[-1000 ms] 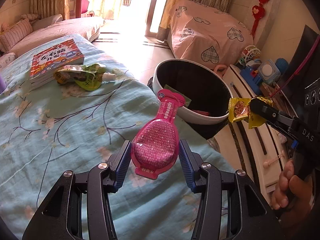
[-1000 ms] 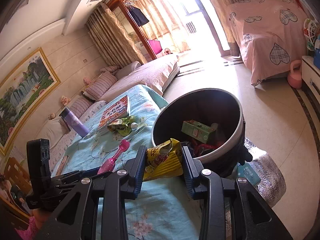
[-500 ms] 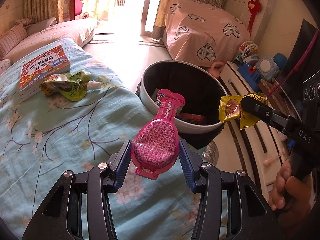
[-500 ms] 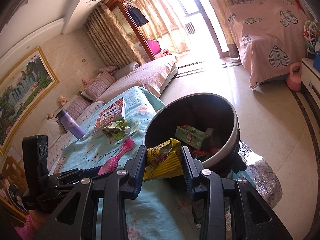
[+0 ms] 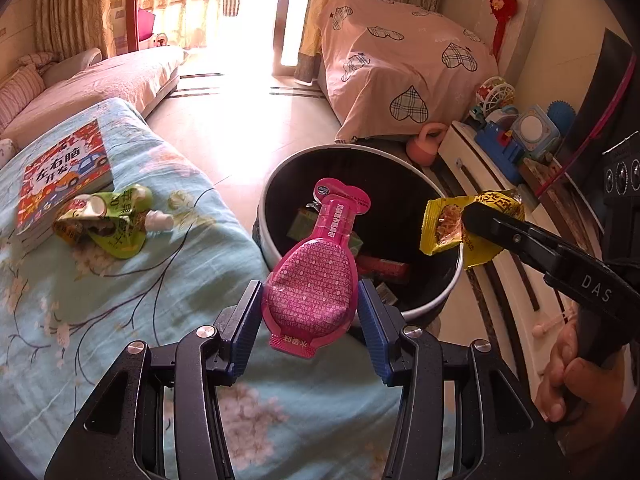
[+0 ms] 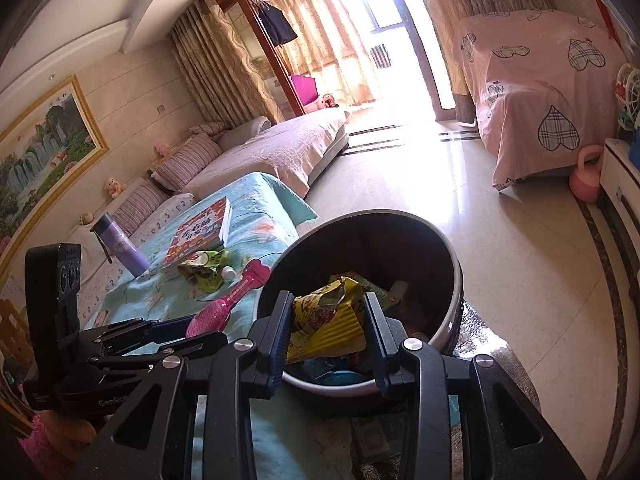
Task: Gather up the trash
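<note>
My left gripper (image 5: pixel 310 304) is shut on a pink spouted pouch (image 5: pixel 316 276), held at the near rim of the black trash bin (image 5: pixel 432 308). The right gripper (image 6: pixel 326 322) is shut on a crumpled yellow snack wrapper (image 6: pixel 328 320), which hangs over the bin (image 6: pixel 456 280). In the left wrist view that wrapper (image 5: pixel 444 226) sits at the bin's right side. The bin holds a green carton and several other wrappers. A crumpled green pouch (image 5: pixel 108 224) with a white cap lies on the blue floral cloth (image 5: pixel 120 300), next to a book (image 5: pixel 60 176).
A purple bottle (image 6: pixel 120 248) stands behind the book (image 6: pixel 200 232). A white cabinet (image 5: pixel 480 184) with toys runs along the right, a pink kettlebell (image 6: pixel 586 180) at its end. Furniture under a pink heart-print sheet (image 6: pixel 540 92) stands beyond the bin. A sofa (image 6: pixel 272 152) lies at the back.
Both grippers have travelled toward the bin with their loads. The pink pouch now overlaps the bin's opening, and the yellow wrapper has come over its inside.
</note>
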Tool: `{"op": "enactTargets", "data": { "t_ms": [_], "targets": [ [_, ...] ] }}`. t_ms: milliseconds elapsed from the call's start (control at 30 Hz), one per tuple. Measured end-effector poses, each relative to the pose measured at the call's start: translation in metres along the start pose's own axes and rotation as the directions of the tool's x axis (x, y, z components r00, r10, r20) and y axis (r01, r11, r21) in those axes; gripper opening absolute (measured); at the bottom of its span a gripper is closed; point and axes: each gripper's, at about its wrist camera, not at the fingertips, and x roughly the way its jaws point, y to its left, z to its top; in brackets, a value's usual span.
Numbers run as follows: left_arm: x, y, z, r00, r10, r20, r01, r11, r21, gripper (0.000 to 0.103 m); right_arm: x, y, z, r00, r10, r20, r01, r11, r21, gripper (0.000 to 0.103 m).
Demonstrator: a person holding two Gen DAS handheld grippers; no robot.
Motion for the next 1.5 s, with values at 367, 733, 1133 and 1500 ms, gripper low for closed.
{"op": "enactTargets", "data": {
  "t_ms": [367, 733, 1133, 1500],
  "targets": [
    [0.018, -0.007, 0.014, 1.000, 0.005, -0.014, -0.005, 1.000, 0.015, 0.047, 0.016, -0.014, 0.012, 0.999, -0.022, -0.025, 0.022, 1.000, -0.002, 0.035],
    [0.030, -0.008, 0.023, 1.000, 0.016, -0.026, -0.015, 1.000, 0.009, 0.048, 0.036, -0.025, 0.019, 0.998, -0.036, -0.059, 0.036, 0.999, -0.003, 0.038],
    [0.019, 0.002, 0.015, 1.000, 0.008, -0.007, -0.008, 0.999, -0.051, 0.061, 0.031, -0.035, 0.017, 0.998, -0.026, -0.051, 0.028, 0.998, 0.049, 0.064],
    [-0.029, 0.021, -0.039, 0.997, 0.044, 0.060, -0.034, 0.988, -0.149, 0.074, -0.006, -0.003, -0.010, 0.999, 0.037, -0.002, -0.036, 0.996, 0.086, 0.083]
  ]
}}
